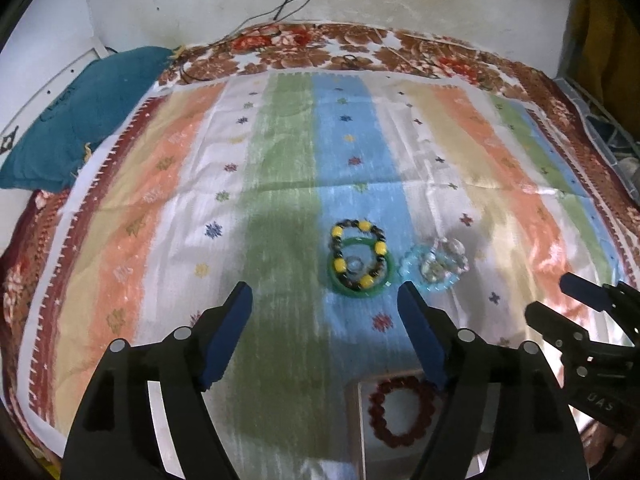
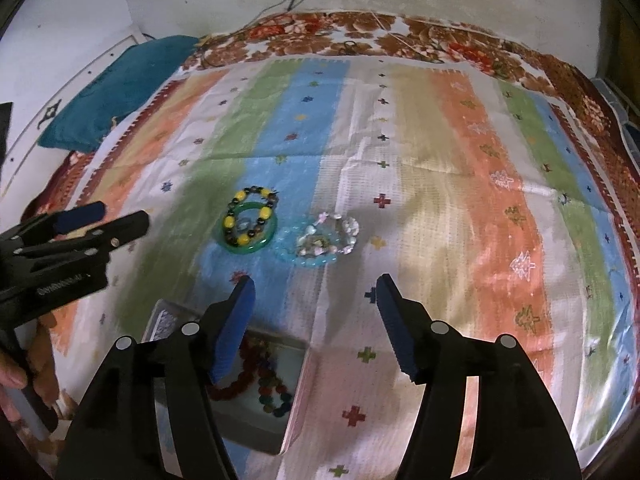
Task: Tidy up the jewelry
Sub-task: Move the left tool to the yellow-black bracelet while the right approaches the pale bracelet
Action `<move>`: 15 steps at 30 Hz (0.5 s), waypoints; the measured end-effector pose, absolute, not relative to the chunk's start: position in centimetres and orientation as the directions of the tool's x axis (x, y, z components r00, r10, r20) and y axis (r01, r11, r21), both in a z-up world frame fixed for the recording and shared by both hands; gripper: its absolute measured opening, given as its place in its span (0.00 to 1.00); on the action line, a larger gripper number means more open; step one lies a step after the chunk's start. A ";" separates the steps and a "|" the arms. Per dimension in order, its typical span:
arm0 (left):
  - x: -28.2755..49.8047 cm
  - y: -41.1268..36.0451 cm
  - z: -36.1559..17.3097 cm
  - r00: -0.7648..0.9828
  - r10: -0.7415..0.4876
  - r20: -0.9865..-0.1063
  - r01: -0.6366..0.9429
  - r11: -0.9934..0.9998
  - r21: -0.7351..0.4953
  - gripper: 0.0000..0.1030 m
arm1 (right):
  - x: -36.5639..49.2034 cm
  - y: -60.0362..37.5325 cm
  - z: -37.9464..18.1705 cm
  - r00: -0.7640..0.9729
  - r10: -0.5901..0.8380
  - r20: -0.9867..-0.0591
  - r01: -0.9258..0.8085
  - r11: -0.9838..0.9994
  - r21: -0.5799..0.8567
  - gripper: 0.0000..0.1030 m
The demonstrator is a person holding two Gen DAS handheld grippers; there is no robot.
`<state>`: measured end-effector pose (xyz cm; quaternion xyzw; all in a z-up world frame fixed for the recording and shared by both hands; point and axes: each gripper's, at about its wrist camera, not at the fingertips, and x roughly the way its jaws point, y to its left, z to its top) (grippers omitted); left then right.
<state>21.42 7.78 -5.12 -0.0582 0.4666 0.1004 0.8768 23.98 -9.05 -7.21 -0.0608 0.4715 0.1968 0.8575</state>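
On the striped cloth (image 1: 280,152), both grippers' jaws wide and empty; stacked yellow-and-dark beaded bracelet (image 1: 359,254) on green glass bangle (image 1: 362,266) risks snagging together.

A bed (image 1: 532,92) is covered by a striped cloth (image 1: 280,168); at lower centre bracelets (image 1: 360,258) and an open box (image 2: 256,420) are laid, a teal pillow (image 1: 76,120) upper left.

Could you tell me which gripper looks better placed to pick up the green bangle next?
Probably the left gripper: its open fingers already frame the green bangle just ahead. From the right gripper, also open, the bangle sits off to the left, with the pale blue bracelet nearer.
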 end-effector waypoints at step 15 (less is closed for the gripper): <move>25.1 8.2 -7.5 0.513 0.157 -0.844 -0.235 0.971 0.038 0.81 | 27.5 -8.6 -9.0 0.467 0.228 -0.854 -0.356 0.933 0.055 0.61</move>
